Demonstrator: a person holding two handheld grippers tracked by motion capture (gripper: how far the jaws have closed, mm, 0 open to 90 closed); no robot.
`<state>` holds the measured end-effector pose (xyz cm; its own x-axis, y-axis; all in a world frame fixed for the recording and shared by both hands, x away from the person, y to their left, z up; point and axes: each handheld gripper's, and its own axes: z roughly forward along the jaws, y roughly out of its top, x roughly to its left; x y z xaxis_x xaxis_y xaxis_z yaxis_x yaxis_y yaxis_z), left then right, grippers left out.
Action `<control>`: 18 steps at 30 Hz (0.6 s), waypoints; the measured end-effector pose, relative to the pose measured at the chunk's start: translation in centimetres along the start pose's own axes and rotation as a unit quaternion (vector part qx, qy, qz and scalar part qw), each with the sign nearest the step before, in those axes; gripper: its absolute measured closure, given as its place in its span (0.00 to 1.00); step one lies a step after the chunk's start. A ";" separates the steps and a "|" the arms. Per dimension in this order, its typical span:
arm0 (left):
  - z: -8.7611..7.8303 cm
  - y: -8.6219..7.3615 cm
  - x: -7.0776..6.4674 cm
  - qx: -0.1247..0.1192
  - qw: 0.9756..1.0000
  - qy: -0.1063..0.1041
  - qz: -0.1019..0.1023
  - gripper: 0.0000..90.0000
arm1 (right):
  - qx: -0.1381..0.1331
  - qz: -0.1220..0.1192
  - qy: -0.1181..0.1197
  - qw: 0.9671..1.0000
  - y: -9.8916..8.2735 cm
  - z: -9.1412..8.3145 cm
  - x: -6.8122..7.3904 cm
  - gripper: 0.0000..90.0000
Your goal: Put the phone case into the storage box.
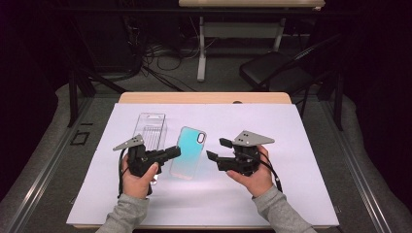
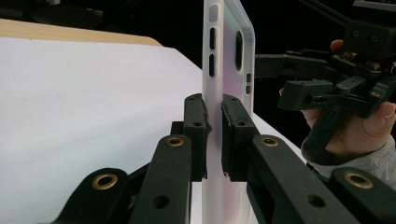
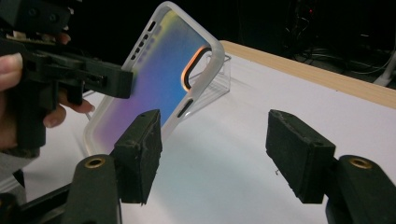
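Left gripper view: unmarked phone case (image 2: 224,70).

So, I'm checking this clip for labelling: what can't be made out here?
- Phone case, left gripper view: lower end cut off by the bottom edge, behind the left gripper.
- Phone case, right gripper view: its near corner sits behind a pad of the right gripper.
- Clear plastic box, high view: too small to tell whether anything is inside.

My two grippers, the left gripper (image 1: 171,152) and the right gripper (image 1: 218,149), are matte black, each topped with a grey three-cornered plate dotted with small holes. Brass-ringed pivots and dark screws stud my linkages, a black cable trails off each, and my sleeves (image 1: 127,213) are grey.
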<state>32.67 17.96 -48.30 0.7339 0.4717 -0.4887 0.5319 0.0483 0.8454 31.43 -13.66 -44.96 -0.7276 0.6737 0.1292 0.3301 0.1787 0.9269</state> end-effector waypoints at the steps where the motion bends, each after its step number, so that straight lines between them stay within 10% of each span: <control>1: 0.0 0.0 0.0 -0.001 1.000 0.000 0.001 0.92 | -0.007 0.006 0.003 1.000 -0.1 0.0 0.0 0.41; 18: -0.1 -0.2 -0.6 -0.016 1.000 -0.005 0.012 0.92 | -0.032 0.092 0.059 0.993 -1.5 0.8 0.4 0.49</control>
<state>32.09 17.70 -48.14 0.7509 0.4643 -0.4697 0.5004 0.0642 0.8634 31.11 -13.08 -46.55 -0.7255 0.6010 0.3352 0.4271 0.0114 0.9041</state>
